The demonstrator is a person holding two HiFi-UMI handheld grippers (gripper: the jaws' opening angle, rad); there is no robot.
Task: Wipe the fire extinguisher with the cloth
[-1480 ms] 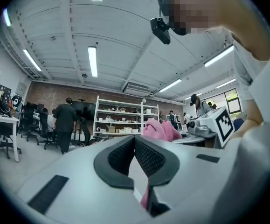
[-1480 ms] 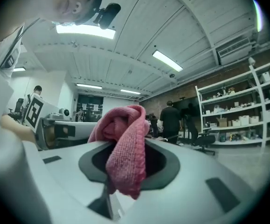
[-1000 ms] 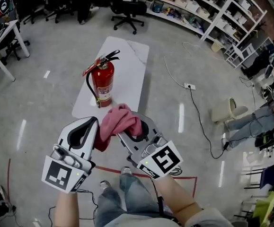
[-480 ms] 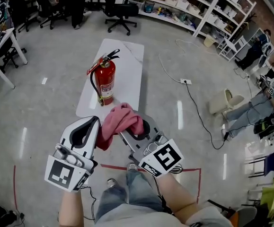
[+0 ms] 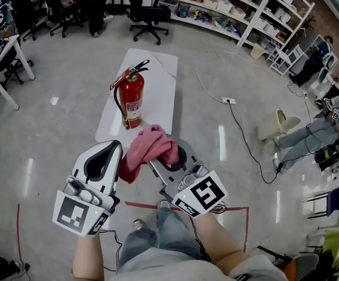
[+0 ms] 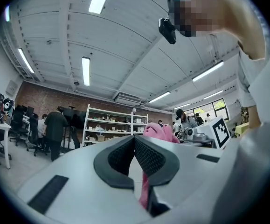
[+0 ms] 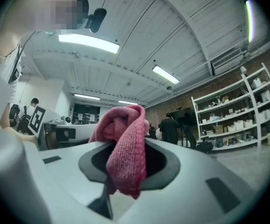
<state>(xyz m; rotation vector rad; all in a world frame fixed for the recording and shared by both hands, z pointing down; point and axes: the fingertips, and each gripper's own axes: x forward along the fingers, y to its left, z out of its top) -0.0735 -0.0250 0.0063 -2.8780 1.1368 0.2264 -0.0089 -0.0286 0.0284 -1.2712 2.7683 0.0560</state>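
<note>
A red fire extinguisher (image 5: pixel 132 100) with a black hose stands upright on a white slab (image 5: pixel 157 81) on the floor, ahead of both grippers and well apart from them. My right gripper (image 5: pixel 168 151) (image 7: pixel 125 164) is shut on a pink cloth (image 5: pixel 150 146) (image 7: pixel 124 148), which bunches above its jaws and hangs down to the left. My left gripper (image 5: pixel 113 147) (image 6: pixel 135 141) is shut just left of the cloth. A pink strip of the cloth (image 6: pixel 144 190) shows in the slit below its fingertips, and the bunch rises at its right.
A red tape line (image 5: pixel 146 206) crosses the grey floor under the grippers. A white cable (image 5: pixel 207 89) and a black one (image 5: pixel 248 151) trail at the right. People sit at the far right, with office chairs (image 5: pixel 147 13) and shelves (image 5: pixel 245 7) behind.
The view has closed in slightly on the extinguisher, and the tape line has slid toward me. Both grippers keep the same pose, the cloth still held in the right one.
</note>
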